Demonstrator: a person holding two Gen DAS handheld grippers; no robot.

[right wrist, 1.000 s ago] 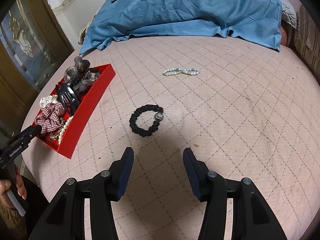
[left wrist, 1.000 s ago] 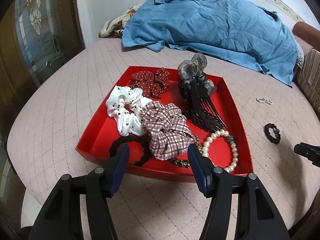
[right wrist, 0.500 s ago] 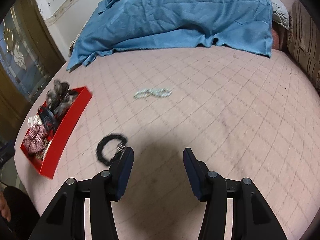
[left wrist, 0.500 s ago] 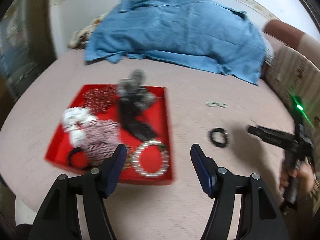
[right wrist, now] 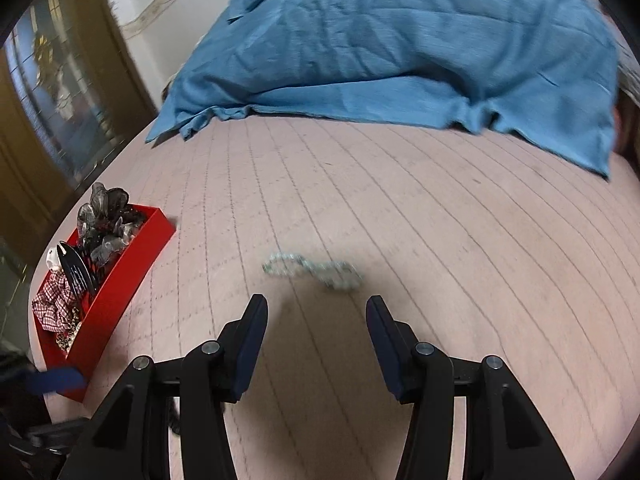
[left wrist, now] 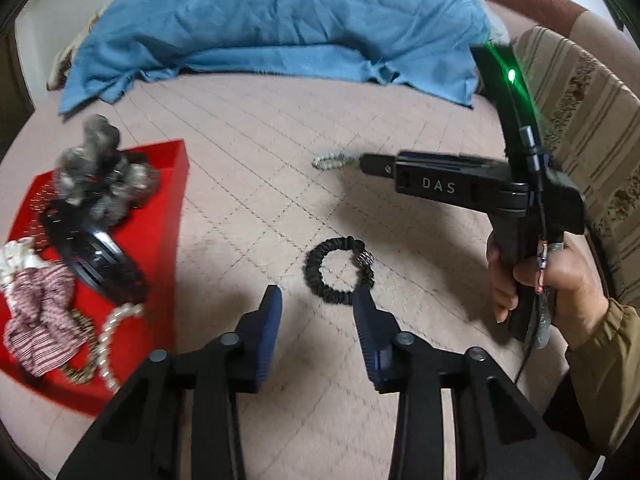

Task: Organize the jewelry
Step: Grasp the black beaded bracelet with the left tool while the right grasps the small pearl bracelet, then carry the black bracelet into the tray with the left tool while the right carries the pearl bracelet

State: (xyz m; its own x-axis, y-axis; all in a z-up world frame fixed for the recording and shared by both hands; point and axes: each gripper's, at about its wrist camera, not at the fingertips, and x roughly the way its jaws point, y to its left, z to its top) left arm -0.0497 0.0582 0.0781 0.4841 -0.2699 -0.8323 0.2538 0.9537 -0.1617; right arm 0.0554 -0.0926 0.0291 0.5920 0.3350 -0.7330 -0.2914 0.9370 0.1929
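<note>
On the pink quilted bed (left wrist: 280, 168) | left hand-held gripper (left wrist: 318, 304) spread, black hair tie (left wrist: 340, 276) at 12 o'clock | right hand-held gripper (right wrist: 316, 312) spread, bead bracelet (right wrist: 316, 270) at 12 | red tray (left wrist: 160, 240) at 9.

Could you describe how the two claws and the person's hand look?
Both the left claw and right claw have black plastic frames and dark blue ribbed fingers. The right one's body reads "DAS", with a green light and black cable. The right hand wears an olive sleeve.

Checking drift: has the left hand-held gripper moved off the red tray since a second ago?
Yes. The left hand-held gripper swung right: the red tray, earlier straight ahead of it, now sits at the left, and the black hair tie lies just beyond its fingertips.
</note>
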